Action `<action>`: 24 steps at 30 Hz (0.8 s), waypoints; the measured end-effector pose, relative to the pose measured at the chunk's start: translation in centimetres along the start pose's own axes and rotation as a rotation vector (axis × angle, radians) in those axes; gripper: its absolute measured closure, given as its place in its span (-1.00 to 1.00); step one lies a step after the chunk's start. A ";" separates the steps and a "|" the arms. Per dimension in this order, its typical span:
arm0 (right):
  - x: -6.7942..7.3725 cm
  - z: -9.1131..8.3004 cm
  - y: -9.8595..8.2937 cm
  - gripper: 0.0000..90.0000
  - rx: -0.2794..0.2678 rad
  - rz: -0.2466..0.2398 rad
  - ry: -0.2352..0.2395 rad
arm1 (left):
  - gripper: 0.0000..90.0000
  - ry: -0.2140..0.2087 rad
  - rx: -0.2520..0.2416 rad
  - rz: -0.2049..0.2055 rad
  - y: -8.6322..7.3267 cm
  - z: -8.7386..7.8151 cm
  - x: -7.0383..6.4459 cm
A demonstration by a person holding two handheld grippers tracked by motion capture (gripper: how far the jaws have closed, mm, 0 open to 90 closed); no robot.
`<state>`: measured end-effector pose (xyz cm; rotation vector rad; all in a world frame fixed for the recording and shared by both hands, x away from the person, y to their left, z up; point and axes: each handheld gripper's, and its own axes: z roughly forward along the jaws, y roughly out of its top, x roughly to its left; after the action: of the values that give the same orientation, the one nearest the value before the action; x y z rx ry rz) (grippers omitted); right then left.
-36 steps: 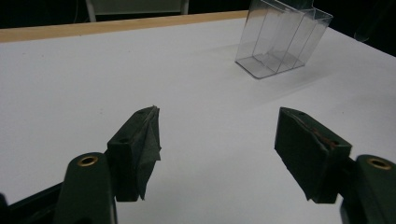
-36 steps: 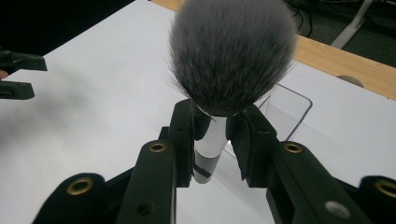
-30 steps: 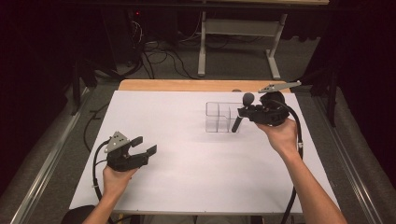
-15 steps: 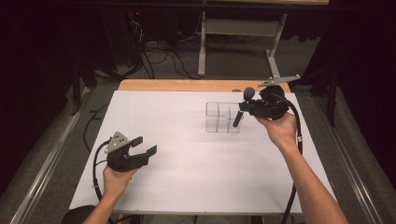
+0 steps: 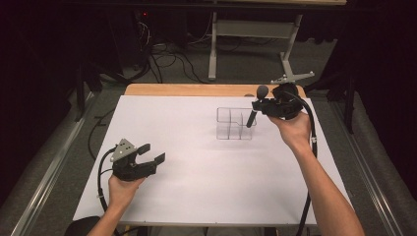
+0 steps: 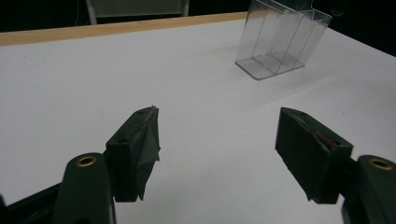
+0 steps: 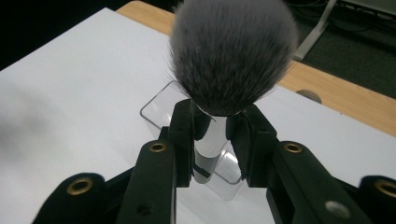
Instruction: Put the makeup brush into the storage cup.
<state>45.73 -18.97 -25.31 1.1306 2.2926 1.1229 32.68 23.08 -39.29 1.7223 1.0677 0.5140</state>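
Makeup brush (image 7: 232, 70) clamped in your right gripper (image 7: 211, 126), held above the clear organizer (image 5: 236, 124).

Your right jaws are closed on the brush's pale ferrule, bristles up, dark handle angling down toward the organizer's compartments; the handle tip looks just over the rim, not yet seated, though which compartment cannot be told. Judged step: placing the brush. Next move calls for lining up the handle with one slot, lowering, then releasing. Your right forearm reaches forward, wrist raised. Your left gripper (image 5: 142, 164) rests low near the white table (image 5: 187, 196) front, jaws spread wide, empty, well apart from the organizer.
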 end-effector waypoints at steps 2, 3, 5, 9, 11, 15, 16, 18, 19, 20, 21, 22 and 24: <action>-0.1 0.0 0.2 0.61 -0.008 0.001 -0.007 | -0.32 0.002 -0.003 -0.002 0.0 0.0 0.0; -0.1 0.0 0.3 0.61 -0.010 0.008 -0.007 | -0.32 0.002 -0.003 -0.002 0.0 0.0 0.0; -0.2 0.1 0.5 0.61 -0.007 0.009 -0.015 | -0.32 0.002 -0.001 -0.003 0.0 0.0 0.1; -0.5 0.4 0.6 0.61 0.003 0.016 -0.028 | -0.32 0.002 0.000 0.001 0.0 0.0 0.0; -0.7 0.7 0.7 0.61 0.005 0.027 -0.037 | -0.32 0.002 -0.002 0.000 0.0 -0.1 0.0; -1.0 1.1 0.7 0.61 0.015 0.031 -0.049 | -0.33 0.005 0.000 0.002 0.0 0.0 0.1; -1.0 1.2 0.7 0.61 0.017 0.033 -0.054 | -0.33 0.007 0.001 0.002 0.0 0.0 0.0; -1.2 1.4 0.7 0.61 0.016 0.034 -0.058 | -0.34 0.004 0.000 0.002 0.0 0.0 0.0; -1.3 1.5 0.7 0.61 0.018 0.040 -0.058 | -0.34 0.003 -0.003 0.001 0.0 0.0 0.0; -1.3 1.6 0.7 0.61 0.019 0.042 -0.059 | -0.34 0.002 -0.003 0.000 0.0 0.0 0.0; -1.4 1.7 0.7 0.61 0.021 0.043 -0.061 | -0.34 0.003 -0.001 0.002 0.0 0.0 0.0; -1.4 1.7 0.7 0.61 0.021 0.043 -0.061 | -0.34 0.003 -0.001 0.002 0.0 0.0 0.0; -1.4 2.0 0.7 0.61 0.026 0.041 -0.067 | -0.34 0.002 0.001 0.001 0.0 0.0 0.0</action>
<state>48.11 -18.79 -26.08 1.2112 2.2487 1.0568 32.68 23.13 -39.28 1.7235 1.0687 0.5162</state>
